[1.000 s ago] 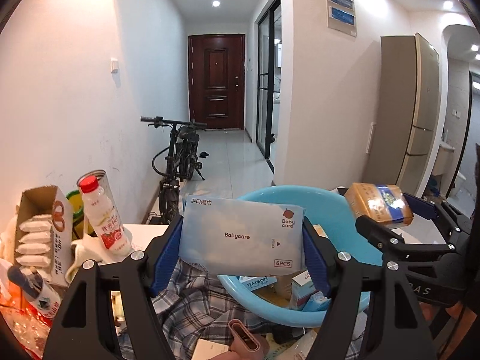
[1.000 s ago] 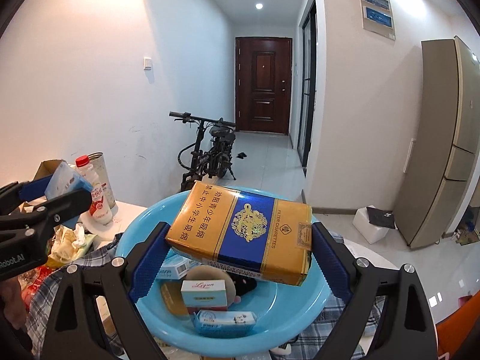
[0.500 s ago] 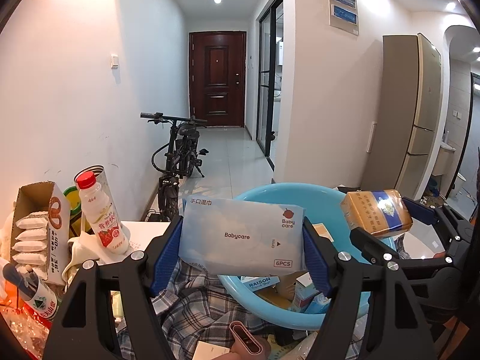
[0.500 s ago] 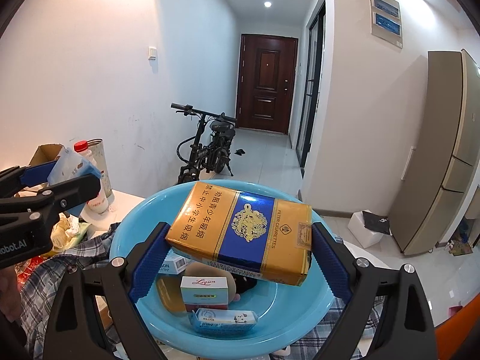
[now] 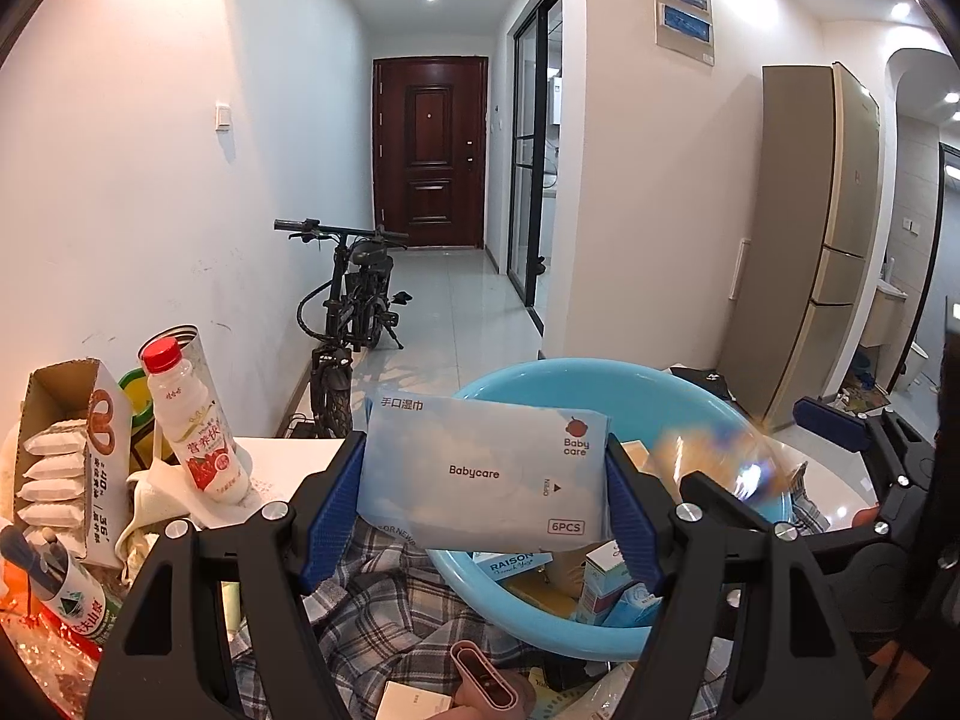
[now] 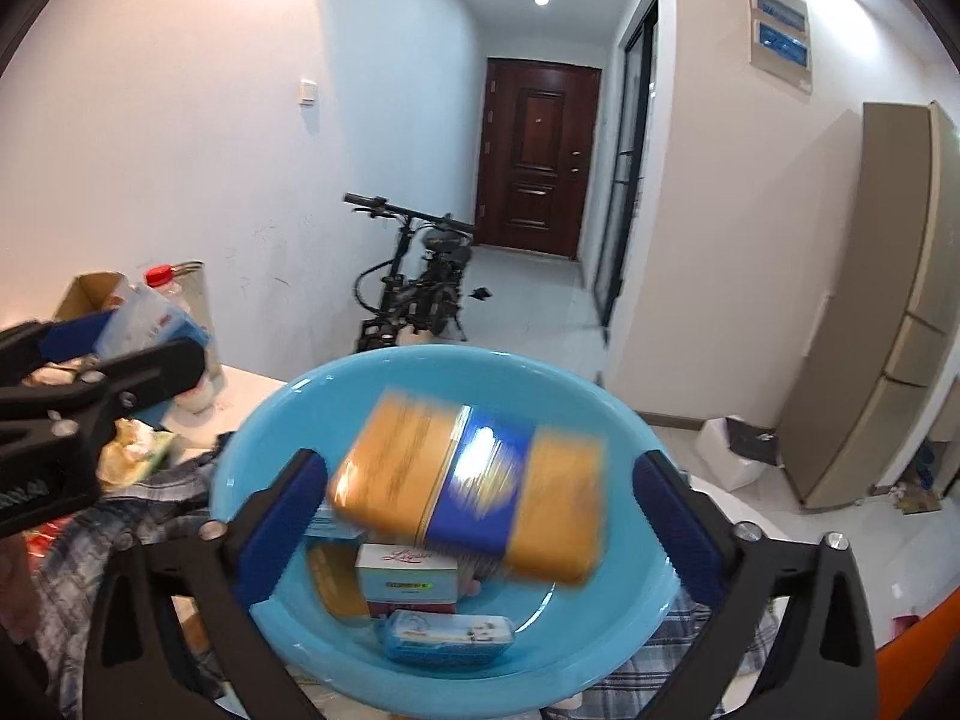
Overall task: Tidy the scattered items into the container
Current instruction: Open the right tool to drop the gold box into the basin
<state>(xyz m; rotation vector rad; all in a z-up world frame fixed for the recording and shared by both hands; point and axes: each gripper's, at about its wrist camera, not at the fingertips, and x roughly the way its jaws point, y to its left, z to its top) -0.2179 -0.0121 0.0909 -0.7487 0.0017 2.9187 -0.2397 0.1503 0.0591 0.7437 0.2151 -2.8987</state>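
Gold-and-blue cigarette carton [image 6: 474, 480] drops out of the right gripper [image 6: 480, 534], whose jaws have just been opening and now stand spread wide, blue pads clear of both ends of the pack. A moment earlier they clamped it level over the blue basin [image 6: 600, 396]; now it is a blurred streak between them, tilted and falling toward the small boxes already lying in the bottom. Motion blur hides whether it has landed, though it looks to be still in the air. One more item is thus nearly tidied away. The left gripper [image 5: 480, 516] has not changed: it pinches the Babycare wipes pack [image 5: 480, 474] by its ends, held above the basin's near rim, likely next to go in
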